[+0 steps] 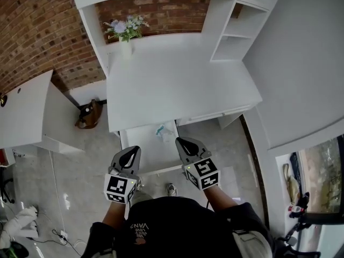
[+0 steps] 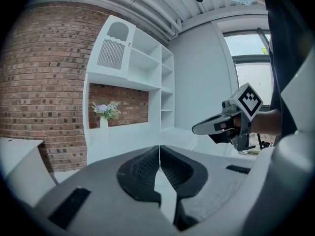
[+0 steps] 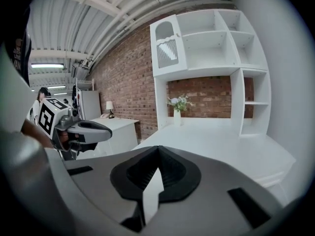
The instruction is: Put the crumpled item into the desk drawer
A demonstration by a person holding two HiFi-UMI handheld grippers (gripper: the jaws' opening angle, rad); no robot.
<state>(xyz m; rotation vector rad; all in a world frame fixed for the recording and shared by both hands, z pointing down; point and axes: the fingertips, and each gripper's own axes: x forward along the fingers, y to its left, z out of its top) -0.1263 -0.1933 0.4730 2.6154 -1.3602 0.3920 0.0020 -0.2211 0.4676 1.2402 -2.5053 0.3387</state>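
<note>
- Standing at the far left of the head view is a white side desk (image 1: 24, 109), apart from the main desk, with grey floor between the two
- Next comes a brown bag (image 1: 88, 115), which sits on the floor just beside the main desk's left side
- A vase of flowers (image 1: 126, 34) stands upright at the back left of the white desk (image 1: 177, 85), in front of the brick wall (image 1: 37, 31)
- The left gripper (image 1: 133, 152) is in the person's left hand, over the front left part of the open drawer; its own view shows the jaws pressed together tip to tip with nothing between them
- The drawer (image 1: 141, 149) is pulled out from under the desk's front edge, and its white bottom is bare towards the front
- The crumpled item (image 1: 164, 131), pale bluish white, lies inside the drawer at the back right, close to the desk's front edge; neither gripper holds it
- The right gripper (image 1: 181, 142) is over the drawer's right side, near the crumpled item but apart from it; its own view shows the jaws closed on each other and empty
- Open shelves (image 1: 234, 34) rise at the right end of the desk top, their compartments white
</note>
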